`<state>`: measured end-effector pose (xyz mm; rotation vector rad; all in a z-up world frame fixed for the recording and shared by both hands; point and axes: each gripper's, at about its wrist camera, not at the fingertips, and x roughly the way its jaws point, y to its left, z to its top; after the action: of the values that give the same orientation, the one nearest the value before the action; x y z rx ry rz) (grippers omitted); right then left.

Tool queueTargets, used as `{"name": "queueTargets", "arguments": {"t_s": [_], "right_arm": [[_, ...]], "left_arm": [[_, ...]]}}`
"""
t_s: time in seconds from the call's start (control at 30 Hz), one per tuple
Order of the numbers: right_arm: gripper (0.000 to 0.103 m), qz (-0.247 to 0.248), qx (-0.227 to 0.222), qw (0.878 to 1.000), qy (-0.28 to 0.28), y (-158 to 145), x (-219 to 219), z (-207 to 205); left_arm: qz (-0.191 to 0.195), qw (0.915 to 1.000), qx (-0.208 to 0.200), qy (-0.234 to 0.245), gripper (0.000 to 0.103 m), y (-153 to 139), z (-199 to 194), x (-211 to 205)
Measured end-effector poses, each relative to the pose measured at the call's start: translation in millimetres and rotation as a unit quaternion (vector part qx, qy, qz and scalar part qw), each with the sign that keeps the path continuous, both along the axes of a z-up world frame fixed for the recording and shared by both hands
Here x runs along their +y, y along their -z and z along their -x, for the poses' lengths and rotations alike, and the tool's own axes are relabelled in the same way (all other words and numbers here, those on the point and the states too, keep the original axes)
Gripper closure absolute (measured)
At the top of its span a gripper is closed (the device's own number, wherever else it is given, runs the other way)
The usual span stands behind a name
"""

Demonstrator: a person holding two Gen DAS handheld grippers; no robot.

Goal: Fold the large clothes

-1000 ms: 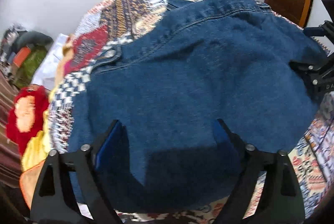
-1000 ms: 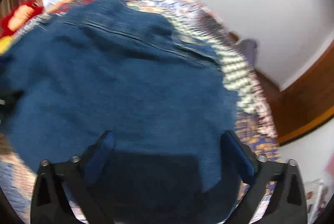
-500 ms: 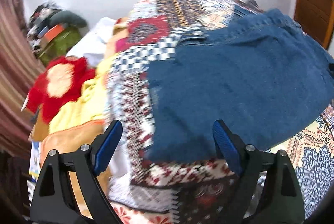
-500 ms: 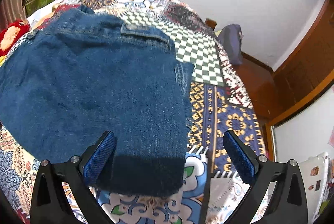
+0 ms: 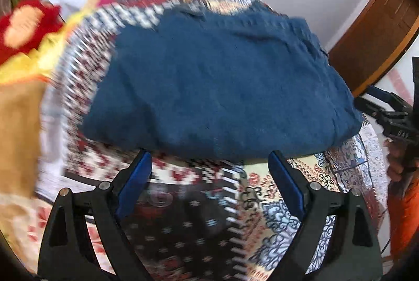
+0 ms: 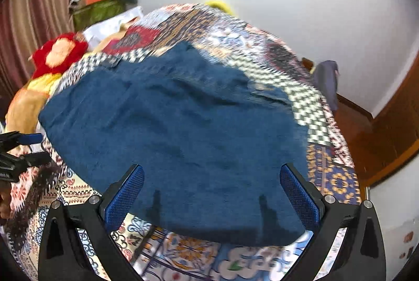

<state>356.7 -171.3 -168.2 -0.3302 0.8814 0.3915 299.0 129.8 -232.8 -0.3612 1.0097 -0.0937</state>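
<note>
Lying folded, apparently: denim garment [image 6: 178, 139]; grippers spread.

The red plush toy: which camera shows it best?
The right wrist view: the red toy appears whole and fairly sharp beside the quilt. In the left wrist view, it is smeared by blur at the frame's edge.

Both views overlook the denim garment [image 5: 217, 87].
</note>
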Motion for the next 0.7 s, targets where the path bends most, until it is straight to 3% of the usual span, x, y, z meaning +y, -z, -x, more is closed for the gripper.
{"name": "queueTargets", "arguments": {"t_s": [0.2, 0.37, 0.43, 0.6, 0.7], "right_arm": [[0.0, 0.045, 0.046, 0.998, -0.012, 50.0, 13.4, -6.5], [0.0, -0.032, 0.113, 0.993, 0.003, 64.5, -12.0, -18.7], [0.0, -0.036, 0.115, 0.993, -0.004, 65.6, -14.4, -20.4], [0.0, -0.019, 0.099, 0.995, -0.016, 68.0, -9.2, -15.8], [0.0, -0.034, 0.107, 0.994, -0.015, 67.5, -11.0, -17.6]], "left_arm": [[0.099, 0.995, 0.017, -0.003, 0.012, 23.9, -25.2, 3.8], [0.167, 0.9857, 0.012, -0.019, 0.012, 36.2, -43.8, 18.3], [0.193, 0.9807, 0.007, -0.029, 0.012, 40.2, -47.9, 24.9], [0.283, 0.9549, -0.004, -0.091, 0.012, 54.3, -65.3, 49.0], [0.301, 0.9436, -0.017, -0.138, 0.012, 58.2, -74.7, 56.8]]}}
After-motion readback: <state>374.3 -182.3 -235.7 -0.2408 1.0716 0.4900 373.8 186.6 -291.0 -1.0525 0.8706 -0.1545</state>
